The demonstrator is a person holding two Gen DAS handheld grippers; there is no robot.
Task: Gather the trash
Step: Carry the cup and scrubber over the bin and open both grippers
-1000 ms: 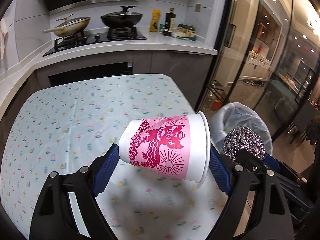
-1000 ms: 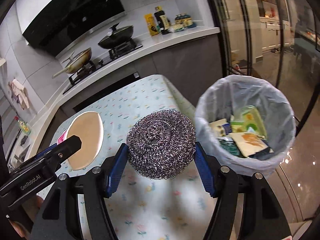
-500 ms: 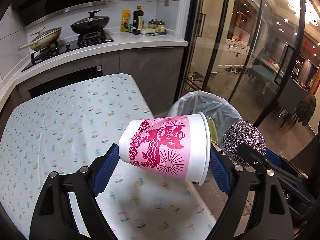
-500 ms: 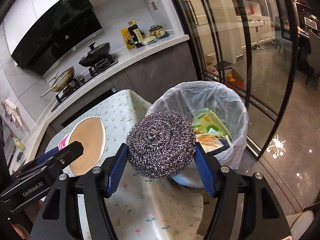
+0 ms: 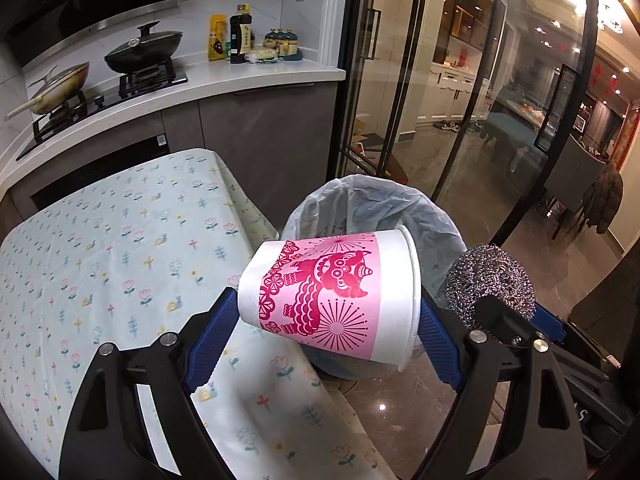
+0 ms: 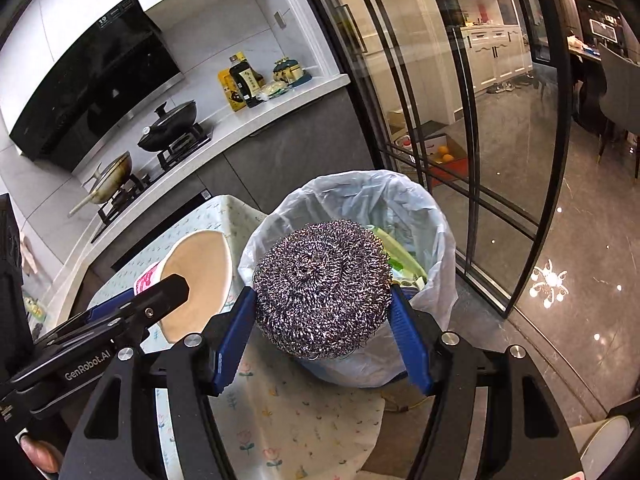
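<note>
Left wrist view: your left gripper (image 5: 326, 332) is clamped on the paper cup (image 5: 332, 296), which lies on its side between the blue ribbed pads, mouth toward the right; the cup is smooth white paper with a pink printed band, tapered, with a rolled rim; it hangs past the table (image 5: 120, 248) edge, in front of the lined bin (image 5: 372, 208) on the floor; release is not yet done; the tablecloth is a pale floral print.

Right wrist view: your right gripper (image 6: 322, 332) is closed on the steel scourer (image 6: 322, 290), a round springy ball of coiled wire, compressible and rough; it hangs at the bin's near rim; the bin liner is thin, crinkled, translucent plastic; packaging already lies inside, so collection is judged partly complete; both held items remain to be dropped.
</note>
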